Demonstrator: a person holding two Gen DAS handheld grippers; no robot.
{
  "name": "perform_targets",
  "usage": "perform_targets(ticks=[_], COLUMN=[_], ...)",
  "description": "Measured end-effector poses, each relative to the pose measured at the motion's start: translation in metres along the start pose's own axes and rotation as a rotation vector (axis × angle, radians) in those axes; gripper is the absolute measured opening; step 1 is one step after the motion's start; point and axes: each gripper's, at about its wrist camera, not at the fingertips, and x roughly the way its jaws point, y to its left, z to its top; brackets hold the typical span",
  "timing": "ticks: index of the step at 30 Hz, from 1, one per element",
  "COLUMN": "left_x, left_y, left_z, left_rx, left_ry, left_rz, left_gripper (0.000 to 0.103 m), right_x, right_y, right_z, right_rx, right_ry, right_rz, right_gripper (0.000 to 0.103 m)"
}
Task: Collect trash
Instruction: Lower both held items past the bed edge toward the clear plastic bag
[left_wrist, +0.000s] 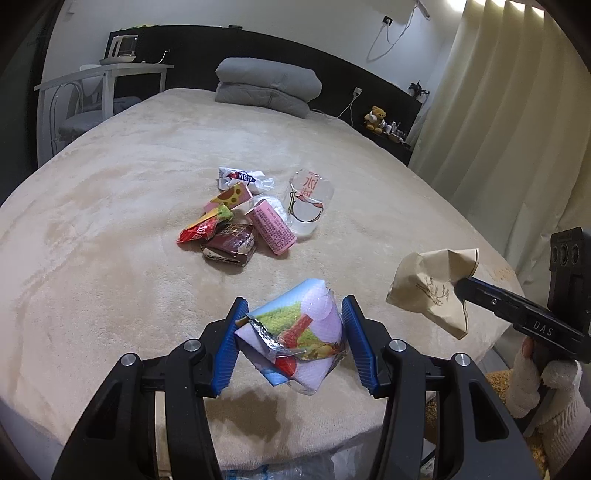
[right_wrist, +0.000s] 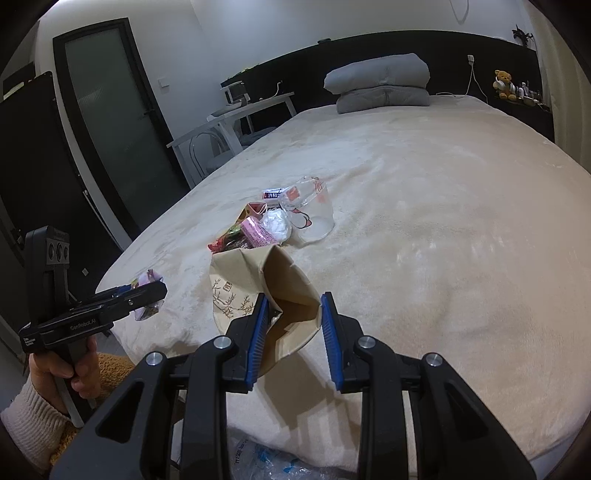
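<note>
My left gripper (left_wrist: 293, 332) is shut on a colourful crumpled snack wrapper (left_wrist: 295, 339), held above the near edge of the bed (left_wrist: 110, 221). My right gripper (right_wrist: 293, 325) is shut on a crushed brown paper cup (right_wrist: 258, 291), also above the near edge; it shows at the right in the left wrist view (left_wrist: 432, 291). A pile of trash (left_wrist: 236, 221) lies mid-bed: a pink box (left_wrist: 275, 225), a red wrapper (left_wrist: 195, 232), a brown carton (left_wrist: 231, 245), a white candy wrapper (left_wrist: 236, 177) and a clear plastic cup (left_wrist: 308, 203) on its side.
A folded grey duvet (left_wrist: 267, 85) lies at the head of the bed. A white desk (left_wrist: 107, 74) stands at the left, curtains (left_wrist: 498, 110) at the right. A clear plastic bag (right_wrist: 266, 461) sits below the bed's near edge.
</note>
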Motion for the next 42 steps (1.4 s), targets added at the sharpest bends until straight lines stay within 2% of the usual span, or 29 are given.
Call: perform_targets(ticks=[11,16,24,31,42], left_x=[-0.037,-0.047,-0.056,-0.048,-0.009], left_y=[-0.014,-0.018,-0.024,-0.026,-0.024], left_z=[-0.037,-0.055,-0.079,-0.097,-0.132], left_rx=[-0.010,-0.020,-0.042,-0.047,-0.090], left_ry=[-0.044,-0.038,-0.016,0.063,0.276], left_rz=[-0.048,-0.052,-0.068,-0.063,-0.045], left_gripper=[0.051,0.051,0.051,0.051,0.051], right_x=[-0.037,-0.050,-0.055,-0.043,-0.015], right_y=[0.021,0.027,0.040,0.046,0.044], right_z=[-0.044,-0.059,-0.085,-0.106,-0.126], right_rx=[0.012,0.029,0.038,0.050,0.057], right_ry=[-0.026,-0.032,0.005,0.092,0.247], right_rz=[-0.006,-0.011,-0.004,-0.016,-0.045], right_gripper=[0.030,0.030,0.030,0.030,0.030])
